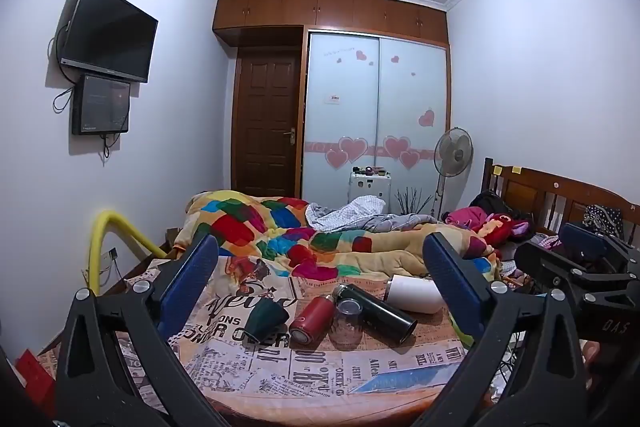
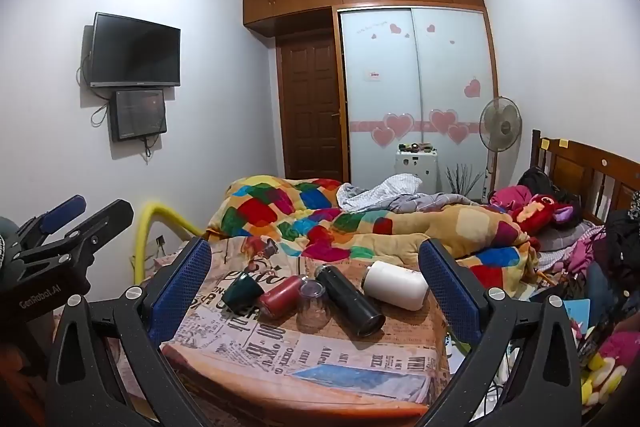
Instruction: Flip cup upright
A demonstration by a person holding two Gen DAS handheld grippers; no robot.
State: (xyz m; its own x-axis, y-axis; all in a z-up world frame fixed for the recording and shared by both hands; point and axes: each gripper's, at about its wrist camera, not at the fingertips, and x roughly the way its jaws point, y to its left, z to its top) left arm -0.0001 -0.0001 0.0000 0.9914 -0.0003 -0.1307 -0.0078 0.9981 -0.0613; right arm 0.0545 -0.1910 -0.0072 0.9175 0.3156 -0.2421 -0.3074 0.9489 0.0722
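Observation:
Several cups lie on a newspaper-print cloth (image 1: pixel 248 359) over a table. A dark green cup (image 1: pixel 266 319) lies on its side at the left, then a red bottle (image 1: pixel 311 319), a clear glass (image 1: pixel 347 325) standing mouth down, a black flask (image 1: pixel 378 311) and a white bottle (image 1: pixel 414 293), all on their sides. The same row shows in the right wrist view: green cup (image 2: pixel 242 291), red bottle (image 2: pixel 280 297), glass (image 2: pixel 314 305), black flask (image 2: pixel 350 301), white bottle (image 2: pixel 396 285). My left gripper (image 1: pixel 320 271) and right gripper (image 2: pixel 316 267) are open, empty, held back from the cups.
A bed with a patchwork quilt (image 1: pixel 300 231) lies behind the table. A yellow hose (image 1: pixel 116 239) arches at the left. A fan (image 1: pixel 454 153), wardrobe and door stand at the back. Clutter lies at the right (image 2: pixel 600 359).

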